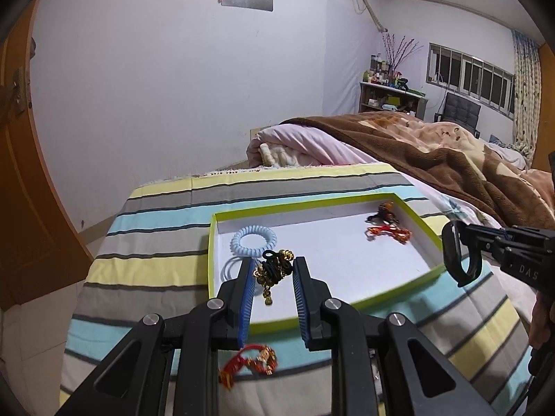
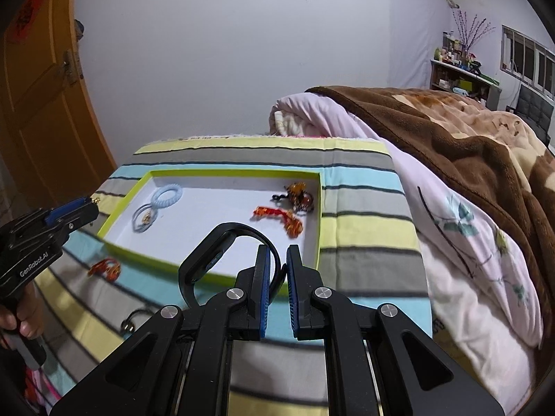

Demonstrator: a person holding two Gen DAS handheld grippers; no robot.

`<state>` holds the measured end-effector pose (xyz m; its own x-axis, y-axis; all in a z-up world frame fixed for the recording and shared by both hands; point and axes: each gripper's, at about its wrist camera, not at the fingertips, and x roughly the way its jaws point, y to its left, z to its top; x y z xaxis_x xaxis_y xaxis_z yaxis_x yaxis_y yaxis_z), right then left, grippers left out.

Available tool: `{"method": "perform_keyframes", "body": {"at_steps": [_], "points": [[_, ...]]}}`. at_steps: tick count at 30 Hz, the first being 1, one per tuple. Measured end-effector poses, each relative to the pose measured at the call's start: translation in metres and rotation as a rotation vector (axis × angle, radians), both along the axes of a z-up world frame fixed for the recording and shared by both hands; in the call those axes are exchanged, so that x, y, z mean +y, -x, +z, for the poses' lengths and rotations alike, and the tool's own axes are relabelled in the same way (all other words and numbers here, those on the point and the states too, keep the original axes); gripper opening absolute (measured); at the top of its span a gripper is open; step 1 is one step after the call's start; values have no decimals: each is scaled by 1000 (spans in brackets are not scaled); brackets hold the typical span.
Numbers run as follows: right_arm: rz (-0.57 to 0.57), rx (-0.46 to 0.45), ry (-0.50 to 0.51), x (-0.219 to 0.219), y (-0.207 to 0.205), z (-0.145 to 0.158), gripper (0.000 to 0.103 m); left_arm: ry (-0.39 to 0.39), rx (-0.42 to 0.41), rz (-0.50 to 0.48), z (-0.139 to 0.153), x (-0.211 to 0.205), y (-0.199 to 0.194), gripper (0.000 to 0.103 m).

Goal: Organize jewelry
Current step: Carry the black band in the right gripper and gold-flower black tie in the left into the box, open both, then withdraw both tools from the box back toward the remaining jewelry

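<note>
A shallow white tray with a green rim [image 1: 421,223] [image 2: 121,199] lies on the striped bedspread. It holds a pale blue coil band [image 1: 253,241] [image 2: 168,196], thin rings [image 2: 144,220], a red charm [image 1: 388,232] [image 2: 277,216] and an amber-and-black piece [image 1: 385,211] [image 2: 298,194]. My left gripper [image 1: 272,263] [image 2: 92,204] is open over the tray's near left corner, with a black-and-gold bracelet [image 1: 274,270] between its fingers. My right gripper [image 2: 279,251] [image 1: 458,239] is shut on a black wristband [image 2: 222,246] [image 1: 454,253] above the tray's near right edge.
A red knotted charm [image 1: 253,365] [image 2: 105,268] lies on the bedspread in front of the tray. A small dark ring with gold ends [image 2: 131,320] lies nearer. A brown blanket and pink quilt [image 2: 451,159] are heaped to the right. A wooden door [image 2: 41,104] stands at left.
</note>
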<state>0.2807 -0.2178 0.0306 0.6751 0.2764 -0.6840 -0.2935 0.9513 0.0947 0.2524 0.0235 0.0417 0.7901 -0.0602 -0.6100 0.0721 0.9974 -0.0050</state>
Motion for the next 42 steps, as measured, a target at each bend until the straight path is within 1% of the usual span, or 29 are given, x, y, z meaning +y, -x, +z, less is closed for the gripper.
{"method": "perform_keyframes", "body": {"at_steps": [9, 15, 21, 28, 31, 33, 42], "points": [[-4, 51, 35, 11, -38, -22, 10, 4, 63, 17, -24, 9, -32, 22], [4, 95, 76, 18, -48, -41, 10, 4, 123, 18, -44, 10, -43, 22], [15, 126, 112, 21, -54, -52, 10, -8, 176, 12, -59, 8, -52, 22], [40, 136, 138, 26, -57, -53, 11, -15, 191, 5, -60, 6, -56, 23], [54, 130, 137, 27, -55, -53, 17, -8, 192, 0, -60, 7, -56, 23], [57, 125, 132, 28, -53, -52, 24, -3, 188, 1, -60, 8, -55, 23], [51, 82, 75, 23, -35, -39, 26, 16, 150, -3, -51, 8, -36, 24]]}}
